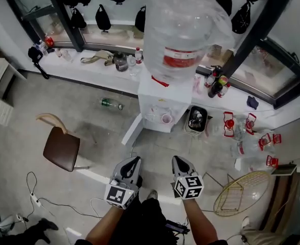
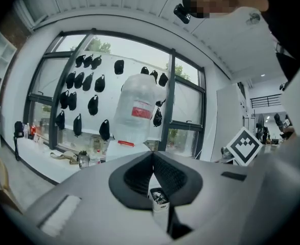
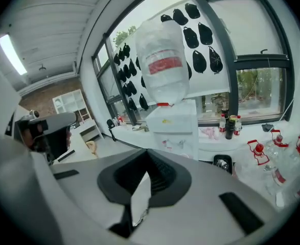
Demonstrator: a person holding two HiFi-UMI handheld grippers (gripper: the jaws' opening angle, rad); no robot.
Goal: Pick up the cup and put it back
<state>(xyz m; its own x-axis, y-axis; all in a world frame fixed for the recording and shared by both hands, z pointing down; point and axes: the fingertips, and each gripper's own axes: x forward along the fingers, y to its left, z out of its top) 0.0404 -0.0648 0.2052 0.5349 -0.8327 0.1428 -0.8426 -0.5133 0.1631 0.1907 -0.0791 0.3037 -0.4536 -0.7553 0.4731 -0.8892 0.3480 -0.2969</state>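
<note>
A small pale cup (image 1: 166, 118) stands in the tap recess of the white water dispenser (image 1: 162, 98), under the big clear bottle (image 1: 183, 29). Both grippers hover low in the head view, well short of the dispenser. My left gripper (image 1: 133, 162) is shut with nothing between its jaws, and its own view shows the jaws meeting at the left gripper's tip (image 2: 152, 155) below the bottle (image 2: 134, 108). My right gripper (image 1: 179, 161) is shut and empty too. In its own view the right gripper's tip (image 3: 147, 153) points toward the dispenser (image 3: 174, 124).
A brown chair (image 1: 62, 148) stands on the floor at the left. A green bottle (image 1: 110, 104) lies near the window ledge (image 1: 88, 68). A black bin (image 1: 197, 120) sits right of the dispenser, with red-capped jugs (image 1: 252, 134) and a round wire rack (image 1: 240, 192) further right.
</note>
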